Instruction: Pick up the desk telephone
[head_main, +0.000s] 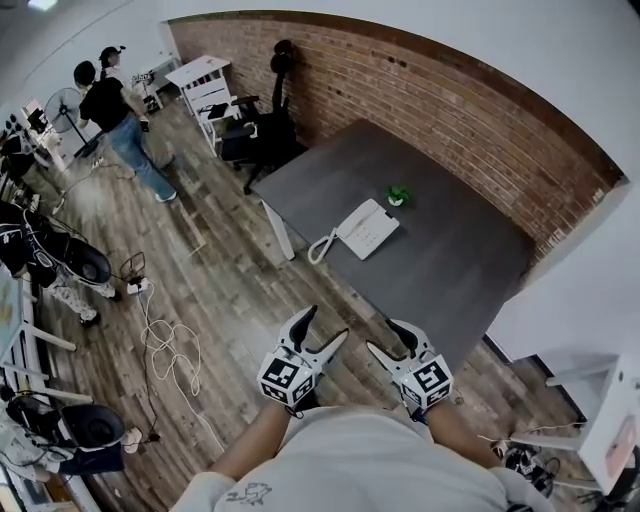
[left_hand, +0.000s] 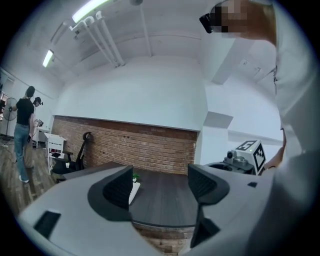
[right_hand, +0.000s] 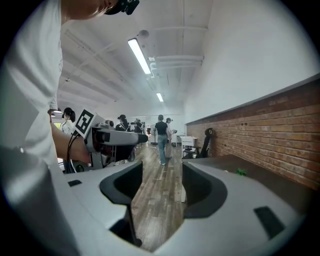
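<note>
The telephone (head_main: 366, 228) sits on the grey desk (head_main: 450, 260) near its front edge, well ahead of both grippers. Its long side runs slantwise, with the curly cord (head_main: 320, 246) trailing off the near-left end. The left gripper (head_main: 322, 328) and the right gripper (head_main: 388, 338) both have their jaws apart with nothing between them. Neither looks clearly nearer. The phone lies roughly midway, perhaps slightly toward the right one.
</note>
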